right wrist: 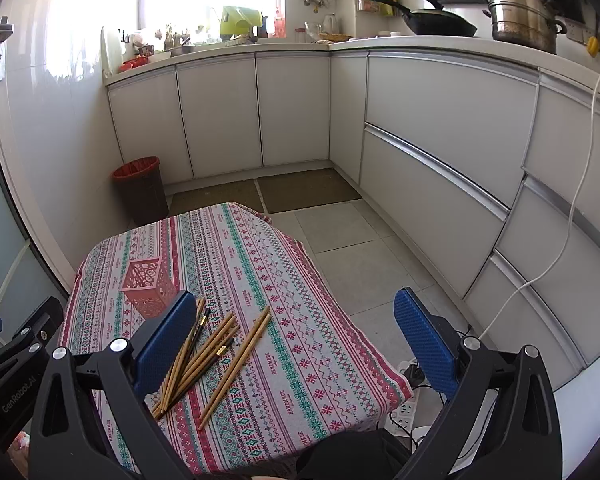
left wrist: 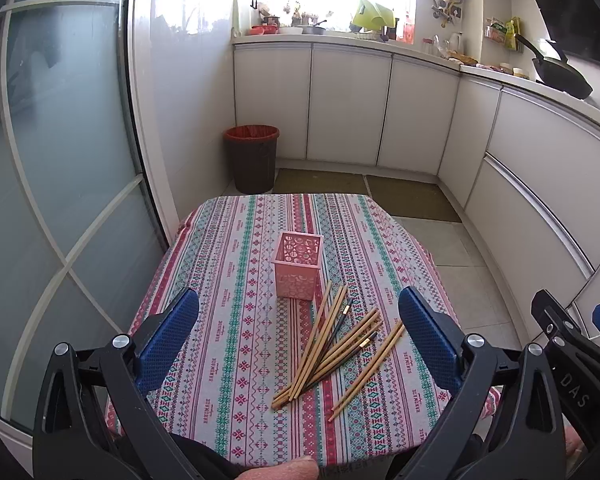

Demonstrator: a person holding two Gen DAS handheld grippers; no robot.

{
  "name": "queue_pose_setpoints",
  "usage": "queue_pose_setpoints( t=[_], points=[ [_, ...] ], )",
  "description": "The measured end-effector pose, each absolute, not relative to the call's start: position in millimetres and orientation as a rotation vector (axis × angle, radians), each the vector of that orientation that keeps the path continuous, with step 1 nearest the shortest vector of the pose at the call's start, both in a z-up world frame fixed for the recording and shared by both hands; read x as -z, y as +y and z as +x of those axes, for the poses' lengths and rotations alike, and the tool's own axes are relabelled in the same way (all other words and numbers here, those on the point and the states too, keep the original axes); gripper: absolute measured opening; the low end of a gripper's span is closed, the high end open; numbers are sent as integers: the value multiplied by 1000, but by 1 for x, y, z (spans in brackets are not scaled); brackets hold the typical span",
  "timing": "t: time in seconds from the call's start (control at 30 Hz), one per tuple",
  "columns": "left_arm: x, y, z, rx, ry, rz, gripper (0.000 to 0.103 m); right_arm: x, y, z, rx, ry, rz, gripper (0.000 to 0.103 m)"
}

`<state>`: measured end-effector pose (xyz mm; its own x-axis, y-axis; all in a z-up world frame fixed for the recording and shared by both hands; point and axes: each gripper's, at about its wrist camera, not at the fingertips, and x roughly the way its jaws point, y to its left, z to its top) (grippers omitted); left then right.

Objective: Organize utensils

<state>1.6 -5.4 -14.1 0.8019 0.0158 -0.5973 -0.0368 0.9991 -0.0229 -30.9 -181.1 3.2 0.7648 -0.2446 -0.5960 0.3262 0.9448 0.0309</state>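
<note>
A pink perforated square holder (left wrist: pixel 298 266) stands upright and empty near the middle of the patterned tablecloth (left wrist: pixel 228 280); it also shows in the right wrist view (right wrist: pixel 150 286). Several wooden chopsticks (left wrist: pixel 332 346) lie loose in a fan just in front of and to the right of it, with two dark ones among them; they also show in the right wrist view (right wrist: pixel 212 354). My left gripper (left wrist: pixel 300 320) is open and empty, held above the table's near edge. My right gripper (right wrist: pixel 296 320) is open and empty, above the table's right side.
A brown bin with a red liner (left wrist: pixel 252 158) stands on the floor beyond the table. White cabinets (right wrist: pixel 440 128) run along the back and right. A power strip and cables (right wrist: pixel 406 408) lie on the floor by the table's right edge.
</note>
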Motion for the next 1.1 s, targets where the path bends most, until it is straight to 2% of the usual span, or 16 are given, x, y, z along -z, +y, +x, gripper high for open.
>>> queue_pose_setpoints(
  t=[1.1],
  points=[
    [15, -5, 4, -30, 651, -32, 96, -4, -181, -29, 310, 637, 132, 96]
  ],
)
